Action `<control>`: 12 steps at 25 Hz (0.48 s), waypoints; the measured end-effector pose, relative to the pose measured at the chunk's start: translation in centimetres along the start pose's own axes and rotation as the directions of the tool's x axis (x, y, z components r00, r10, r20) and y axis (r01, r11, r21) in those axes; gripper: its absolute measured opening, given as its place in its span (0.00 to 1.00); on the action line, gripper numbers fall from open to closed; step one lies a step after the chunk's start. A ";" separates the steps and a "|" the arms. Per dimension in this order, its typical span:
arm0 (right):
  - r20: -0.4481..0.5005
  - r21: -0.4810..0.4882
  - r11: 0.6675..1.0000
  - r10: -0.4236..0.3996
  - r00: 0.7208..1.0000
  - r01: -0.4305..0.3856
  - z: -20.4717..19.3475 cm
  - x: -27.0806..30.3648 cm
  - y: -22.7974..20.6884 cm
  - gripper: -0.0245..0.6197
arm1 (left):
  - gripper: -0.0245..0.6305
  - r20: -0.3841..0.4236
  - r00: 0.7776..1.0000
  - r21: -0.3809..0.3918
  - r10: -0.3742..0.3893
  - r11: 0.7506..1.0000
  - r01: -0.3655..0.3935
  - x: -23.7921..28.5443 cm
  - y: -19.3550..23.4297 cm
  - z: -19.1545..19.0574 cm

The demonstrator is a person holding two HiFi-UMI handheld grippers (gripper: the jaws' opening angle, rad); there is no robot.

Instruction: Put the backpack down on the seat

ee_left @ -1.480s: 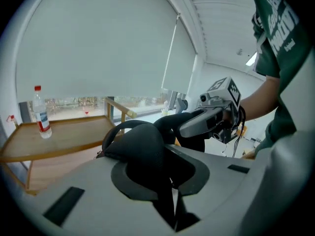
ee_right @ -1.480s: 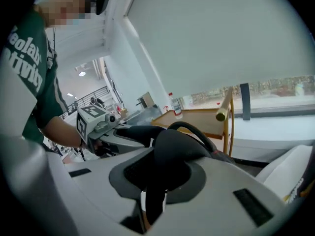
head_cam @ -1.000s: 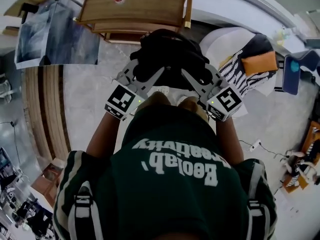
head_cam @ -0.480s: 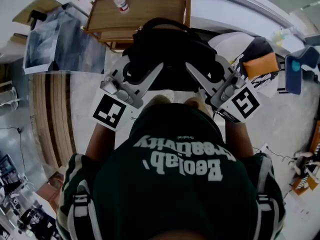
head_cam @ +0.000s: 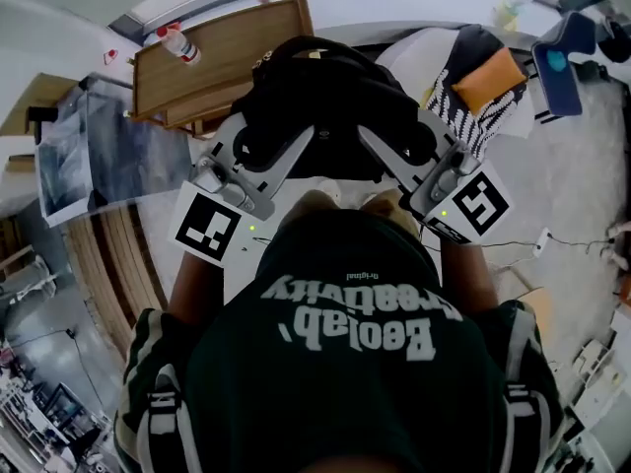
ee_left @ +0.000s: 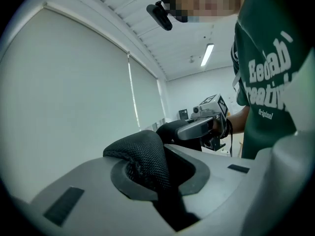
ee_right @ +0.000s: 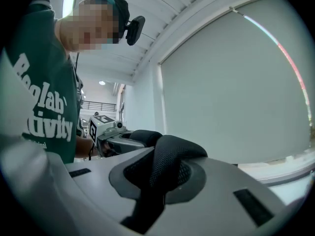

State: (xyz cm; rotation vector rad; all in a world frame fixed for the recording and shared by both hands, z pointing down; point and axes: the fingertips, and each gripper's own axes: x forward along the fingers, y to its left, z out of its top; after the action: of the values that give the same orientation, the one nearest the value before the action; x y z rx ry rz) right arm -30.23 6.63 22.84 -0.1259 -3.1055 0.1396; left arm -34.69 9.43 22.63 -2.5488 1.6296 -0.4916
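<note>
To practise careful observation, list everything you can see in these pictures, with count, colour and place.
backpack: one, black, centre, between the grippers
strap: two, black mesh, one in each gripper
wooden seat: one, brown, beyond the backpack, to the left
bottle: one, clear with red cap, at the seat's far left corner
cushion: one, orange, upper right, on striped fabric
shirt: one, dark green with white print, bottom
left gripper: grey, shut on one strap
right gripper: grey, shut on the other strap

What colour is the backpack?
Black; the backpack shows best in the head view.
</note>
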 end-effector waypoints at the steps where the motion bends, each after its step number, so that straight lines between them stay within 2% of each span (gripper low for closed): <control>1: 0.003 0.002 1.000 -0.030 1.000 0.030 0.1 -1.4 -0.6 0.15 | 0.15 0.011 1.000 -0.005 -0.028 1.000 0.028 1.3 -0.7 0.5; 7: 0.013 0.012 0.979 -0.201 0.979 0.201 -0.1 -10.6 -4.2 0.15 | 0.15 0.066 0.984 -0.052 -0.167 0.984 0.170 9.4 -5.9 3.4; 12: 0.019 0.044 0.937 -0.347 0.937 0.346 -0.6 -19.7 -6.6 0.15 | 0.15 0.090 0.950 -0.040 -0.299 0.952 0.304 16.1 -12.4 5.7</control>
State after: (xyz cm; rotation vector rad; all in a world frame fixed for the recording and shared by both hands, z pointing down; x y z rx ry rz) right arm -11.11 -1.50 23.55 0.4276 -3.0851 0.1934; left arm -15.90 -0.25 23.77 -2.8325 1.2470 -0.3596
